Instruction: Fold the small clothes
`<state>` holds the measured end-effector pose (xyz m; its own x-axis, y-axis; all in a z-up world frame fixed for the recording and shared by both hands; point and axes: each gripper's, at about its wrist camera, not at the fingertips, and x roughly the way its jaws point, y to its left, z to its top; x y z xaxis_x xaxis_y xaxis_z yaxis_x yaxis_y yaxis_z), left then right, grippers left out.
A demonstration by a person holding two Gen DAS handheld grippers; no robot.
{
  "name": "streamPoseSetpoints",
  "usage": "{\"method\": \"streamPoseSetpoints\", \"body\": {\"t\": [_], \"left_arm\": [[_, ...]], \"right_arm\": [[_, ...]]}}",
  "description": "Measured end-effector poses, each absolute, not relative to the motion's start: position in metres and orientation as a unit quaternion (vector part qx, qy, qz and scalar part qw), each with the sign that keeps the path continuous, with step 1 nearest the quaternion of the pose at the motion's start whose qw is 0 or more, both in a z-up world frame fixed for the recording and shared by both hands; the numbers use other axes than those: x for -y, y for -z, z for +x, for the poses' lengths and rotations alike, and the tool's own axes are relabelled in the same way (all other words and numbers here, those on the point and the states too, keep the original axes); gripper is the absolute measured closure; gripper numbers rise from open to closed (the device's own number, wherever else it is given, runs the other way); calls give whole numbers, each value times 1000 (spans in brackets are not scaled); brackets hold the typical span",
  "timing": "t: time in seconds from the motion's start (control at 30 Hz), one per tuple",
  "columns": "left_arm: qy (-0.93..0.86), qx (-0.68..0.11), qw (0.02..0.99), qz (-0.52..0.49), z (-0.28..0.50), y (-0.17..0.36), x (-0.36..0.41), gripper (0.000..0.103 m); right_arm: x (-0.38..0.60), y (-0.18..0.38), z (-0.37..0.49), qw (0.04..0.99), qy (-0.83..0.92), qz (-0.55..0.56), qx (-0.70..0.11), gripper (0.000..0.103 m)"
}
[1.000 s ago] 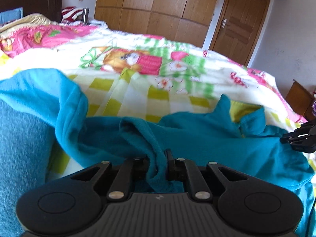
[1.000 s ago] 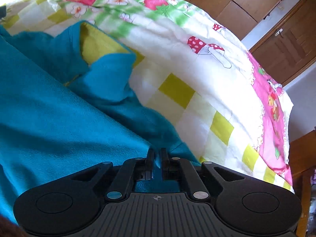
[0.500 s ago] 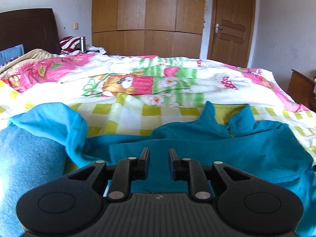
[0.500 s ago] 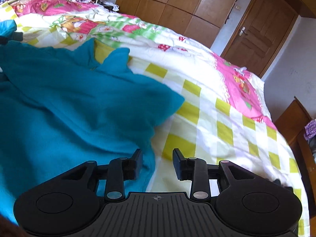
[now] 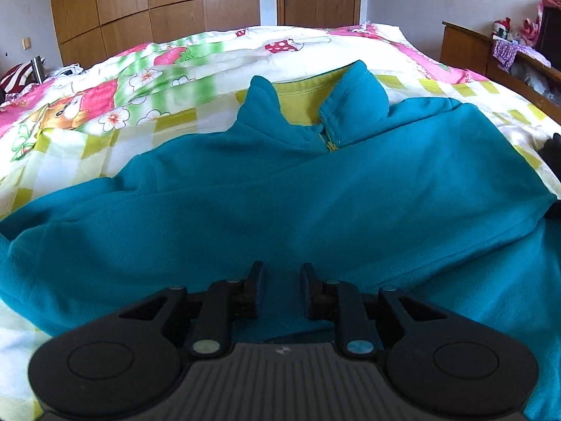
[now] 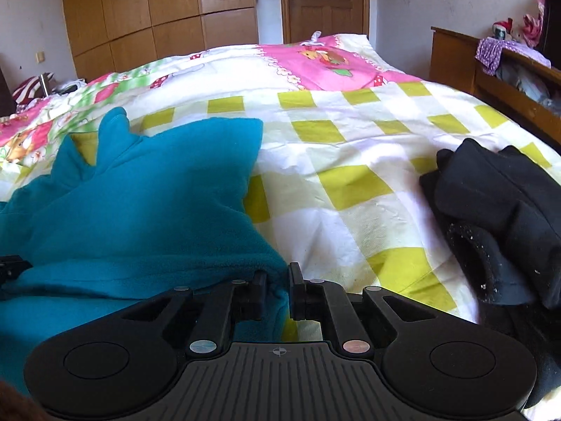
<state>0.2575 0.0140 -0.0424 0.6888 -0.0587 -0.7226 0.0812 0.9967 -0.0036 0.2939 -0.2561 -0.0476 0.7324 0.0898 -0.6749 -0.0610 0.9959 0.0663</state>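
Observation:
A teal fleece pullover point(image 5: 315, 189) with a yellow-lined collar lies spread on the bed, sleeves folded across the body. My left gripper point(image 5: 279, 289) is open and empty, just above the pullover's lower middle. In the right wrist view the pullover point(image 6: 147, 189) fills the left side. My right gripper point(image 6: 277, 289) has its jaws narrowed around the pullover's right edge, the fabric between the fingers.
The bed carries a yellow-checked, pink and green cartoon quilt point(image 6: 350, 147). A black garment point(image 6: 501, 217) lies on the bed to the right of my right gripper. A wooden dresser point(image 5: 491, 52) stands at the far right, wardrobes and a door behind.
Both grippers let go of the teal fabric and opened, then swung to face the pullover from its lower side. The right gripper has now closed on the pullover's right edge.

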Motion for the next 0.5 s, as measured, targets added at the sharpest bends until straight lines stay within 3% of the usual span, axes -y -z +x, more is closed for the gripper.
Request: {"method": "streamPoseSetpoints", "body": {"t": [0.27,0.5], "left_arm": [[11,-404,914,-23,258,31,-37,61],[27,-377,925,-30,251,20,-29,61]], "right_arm": [[272,39,283,930,-17,54,-364,93],[286,14,245,936,-23,39,-350,68]]}}
